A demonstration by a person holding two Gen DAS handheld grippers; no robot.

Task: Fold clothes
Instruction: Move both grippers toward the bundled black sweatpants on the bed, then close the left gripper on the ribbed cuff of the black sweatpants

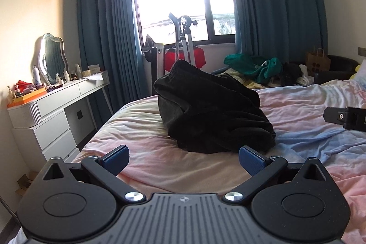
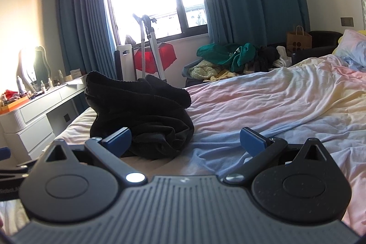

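A crumpled black garment [image 1: 212, 111] lies heaped on the bed's pastel sheet [image 1: 308, 129], just ahead of my left gripper [image 1: 184, 160]. That gripper is open, its blue pads spread wide with nothing between them, a short way in front of the heap. In the right wrist view the same black garment [image 2: 141, 111] sits ahead and to the left. My right gripper [image 2: 186, 144] is open too, empty, its left pad [image 2: 119, 140] near the heap's front edge. Part of the right gripper [image 1: 345, 118] shows at the right edge of the left wrist view.
A white dressing table [image 1: 57, 102] with a mirror and bottles stands left of the bed. Beyond the bed's far side lie a pile of green and yellow clothes [image 1: 251, 68], a red garment on a stand [image 1: 185, 56] and a paper bag [image 1: 318, 61]. A pillow [image 2: 352, 47] lies far right.
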